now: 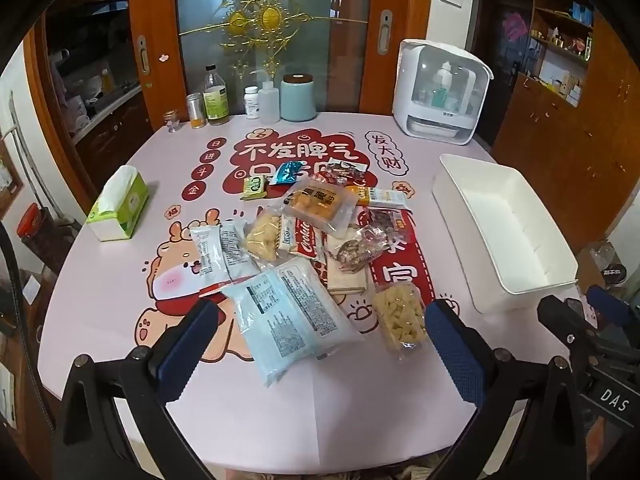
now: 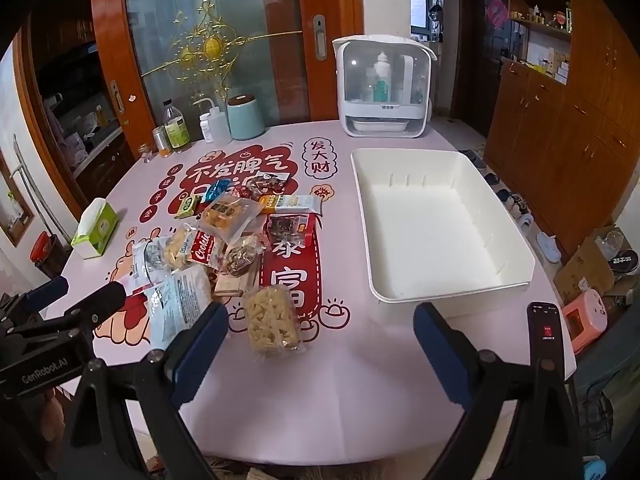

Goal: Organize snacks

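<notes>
**Snacks piled in the middle, white bin waiting at the side**

The round table [image 1: 100, 300] is wearing a pink cloth with red cartoon pictures. Its near edge is curving just under both grippers, and the cloth there is lying bare.

The left gripper [image 1: 320, 328] is hanging over that near part with its blue fingers [image 1: 188, 344] wide apart, holding nothing. The right gripper [image 2: 320, 332] is doing the same, fingers spread, nothing between them.

The snack pile [image 1: 312, 232] is sitting in the middle of the table. A big pale blue bag [image 1: 292, 316] is lying nearest, beside a clear pack of yellow pieces [image 2: 272, 320]. A red cookie pack [image 2: 202, 250] is lying in the heap.

The white bin [image 2: 516, 256] is sitting to the right of the pile, a little apart. A green tissue box [image 1: 120, 204] is sitting to the left, near the table's edge.
</notes>
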The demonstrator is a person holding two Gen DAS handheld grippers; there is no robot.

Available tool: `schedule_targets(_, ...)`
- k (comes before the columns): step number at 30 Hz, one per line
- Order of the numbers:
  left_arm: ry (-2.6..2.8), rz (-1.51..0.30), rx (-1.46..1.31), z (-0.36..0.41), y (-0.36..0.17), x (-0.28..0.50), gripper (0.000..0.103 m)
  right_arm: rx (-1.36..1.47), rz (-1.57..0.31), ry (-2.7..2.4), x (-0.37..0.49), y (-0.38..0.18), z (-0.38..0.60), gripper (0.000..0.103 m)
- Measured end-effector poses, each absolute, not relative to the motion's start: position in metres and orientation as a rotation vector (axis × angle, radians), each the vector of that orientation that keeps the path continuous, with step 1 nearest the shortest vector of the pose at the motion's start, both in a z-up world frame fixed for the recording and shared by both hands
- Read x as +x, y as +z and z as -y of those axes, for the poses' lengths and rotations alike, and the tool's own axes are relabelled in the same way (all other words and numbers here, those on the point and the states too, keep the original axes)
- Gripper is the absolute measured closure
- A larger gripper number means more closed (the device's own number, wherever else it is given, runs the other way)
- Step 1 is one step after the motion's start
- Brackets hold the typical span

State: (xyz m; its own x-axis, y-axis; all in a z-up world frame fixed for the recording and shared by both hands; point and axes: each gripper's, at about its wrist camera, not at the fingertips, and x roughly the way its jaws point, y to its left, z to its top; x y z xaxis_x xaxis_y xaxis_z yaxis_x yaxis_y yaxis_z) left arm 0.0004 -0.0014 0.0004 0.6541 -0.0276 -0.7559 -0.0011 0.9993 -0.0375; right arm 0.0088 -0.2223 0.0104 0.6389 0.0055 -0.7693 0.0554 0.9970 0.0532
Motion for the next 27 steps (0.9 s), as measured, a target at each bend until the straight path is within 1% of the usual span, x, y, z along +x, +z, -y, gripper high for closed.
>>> schedule_targets(11, -0.012, -0.841, -0.031, -0.002, -0.004, 0.002, 0.0, 0.065, -0.883, -0.04, 0.011, 0.008, 0.22, 0.008)
schedule_targets(17, -0.022, -0.866, -0.044, -0.001, -0.009, 0.008, 0.0, 0.074, -0.886, -0.049, 0.013, 0.009, 0.222, 0.008)
schedule_targets(27, -0.007, -0.841, -0.043, -0.005, -0.009, 0.007, 0.0, 0.074, -0.891, -0.054, 0.015, 0.009, 0.224, 0.008)
